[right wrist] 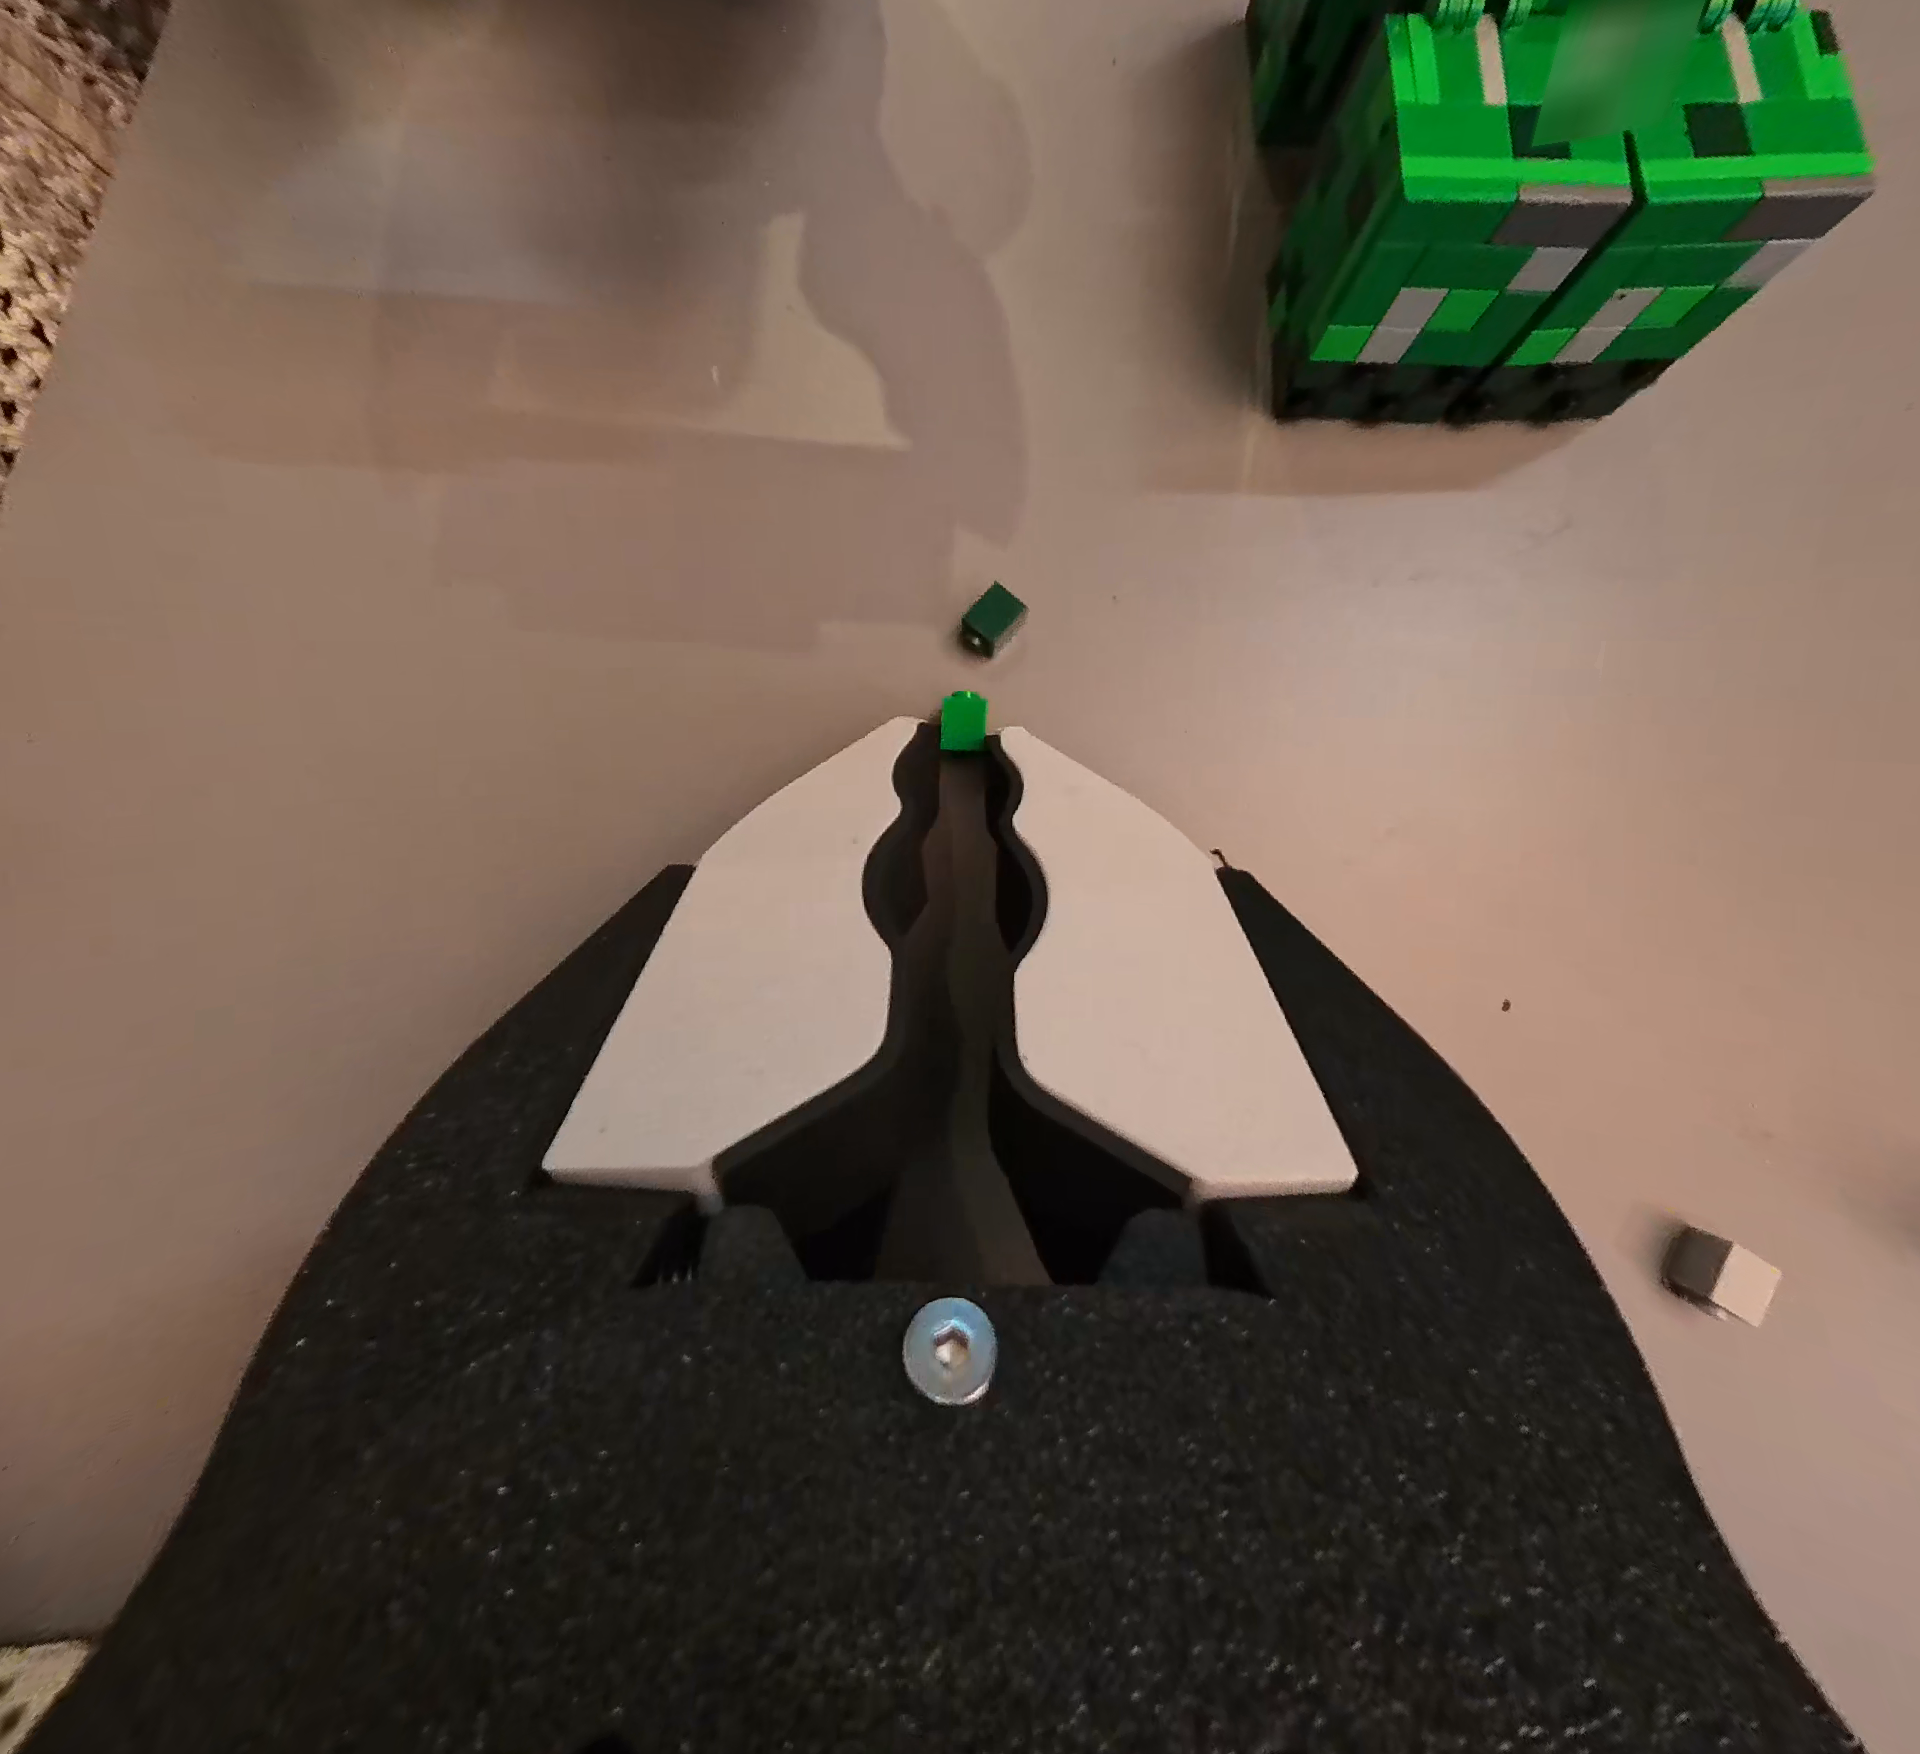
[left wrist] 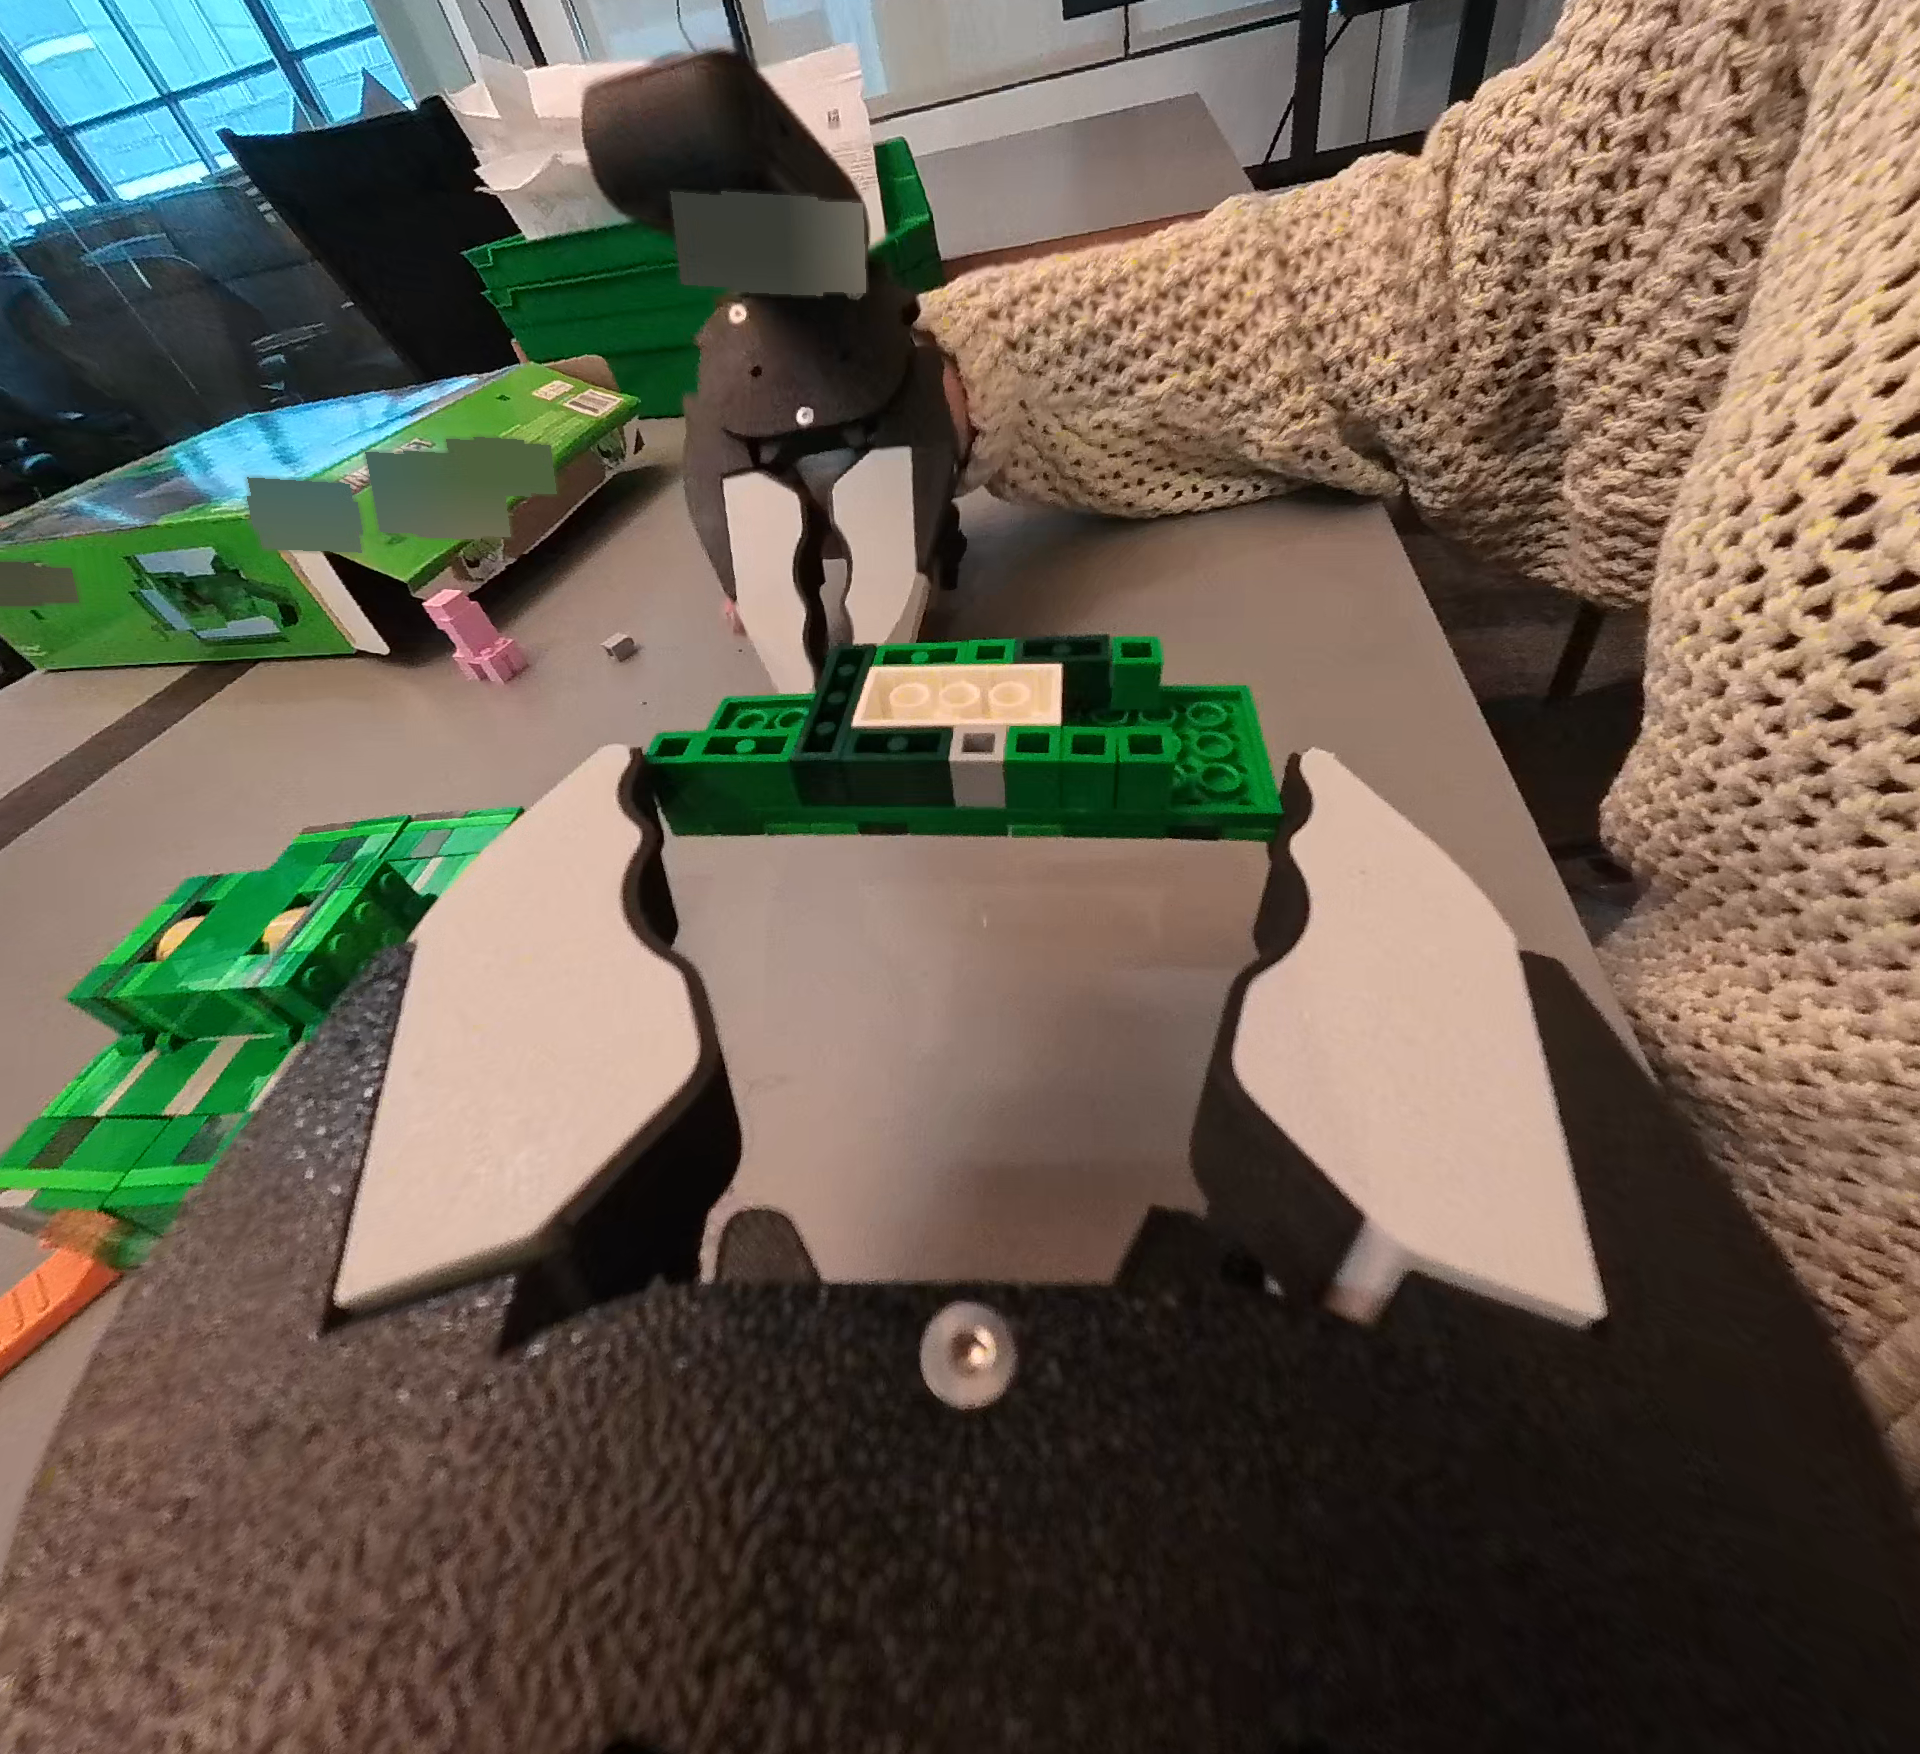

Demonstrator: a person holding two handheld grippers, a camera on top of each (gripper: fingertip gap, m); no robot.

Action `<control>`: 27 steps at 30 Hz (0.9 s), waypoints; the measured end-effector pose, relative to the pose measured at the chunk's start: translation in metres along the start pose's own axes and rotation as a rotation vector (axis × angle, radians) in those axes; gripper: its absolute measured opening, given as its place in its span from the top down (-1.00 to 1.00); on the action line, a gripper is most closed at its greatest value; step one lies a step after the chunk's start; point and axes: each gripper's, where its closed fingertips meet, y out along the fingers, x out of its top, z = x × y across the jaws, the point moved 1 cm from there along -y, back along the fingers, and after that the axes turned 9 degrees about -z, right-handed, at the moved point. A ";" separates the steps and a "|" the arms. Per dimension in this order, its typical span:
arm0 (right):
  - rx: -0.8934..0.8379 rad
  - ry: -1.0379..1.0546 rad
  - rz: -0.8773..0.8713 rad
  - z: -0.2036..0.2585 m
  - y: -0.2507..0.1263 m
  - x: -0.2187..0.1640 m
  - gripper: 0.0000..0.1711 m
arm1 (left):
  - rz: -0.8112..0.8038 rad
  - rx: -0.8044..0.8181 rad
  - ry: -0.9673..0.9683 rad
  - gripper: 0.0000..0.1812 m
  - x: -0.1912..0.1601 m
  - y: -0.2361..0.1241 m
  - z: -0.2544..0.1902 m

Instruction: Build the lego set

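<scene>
The grey table (right wrist: 1351,769) carries everything; the green lego assembly (left wrist: 966,759) is clamped between the wide-spread jaws of the left gripper (left wrist: 961,790), above the table; the right gripper (right wrist: 961,740), jaws nearly together, pinches a small bright green brick (right wrist: 960,723); a dark green brick (right wrist: 992,615) lies on the table just beyond.

the right gripper (right wrist: 961,736) pinches a small bright green brick (right wrist: 961,722) at its fingertips, seemingly just above the tabletop (right wrist: 520,665). a dark green brick (right wrist: 992,627) lies just beyond. a grey brick (right wrist: 1720,1273) sits right; a green build (right wrist: 1558,146) stands top right.
</scene>
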 end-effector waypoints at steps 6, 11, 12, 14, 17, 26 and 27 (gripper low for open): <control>-0.030 -0.002 0.056 0.005 -0.004 0.009 0.91 | 0.010 0.000 0.007 -0.22 -0.001 0.001 -0.001; -0.117 -0.014 0.153 0.003 -0.012 0.019 0.91 | 0.029 0.022 0.010 -0.22 -0.004 0.001 0.002; -0.143 -0.034 0.144 0.003 -0.014 0.027 0.91 | 0.030 0.025 0.011 -0.22 -0.004 0.001 0.002; -0.156 -0.052 0.114 0.006 -0.015 0.043 0.91 | 0.043 0.042 0.014 -0.22 -0.006 0.001 0.004; -0.173 -0.082 0.152 0.009 -0.011 0.051 0.91 | 0.050 0.053 0.017 -0.22 -0.006 0.001 0.006; -0.146 -0.188 0.139 0.024 0.014 0.074 0.91 | 0.051 0.055 0.024 -0.22 -0.007 0.001 0.005; -0.145 -0.193 0.132 0.024 0.014 0.077 0.91 | 0.052 0.054 0.025 -0.22 -0.007 0.001 0.005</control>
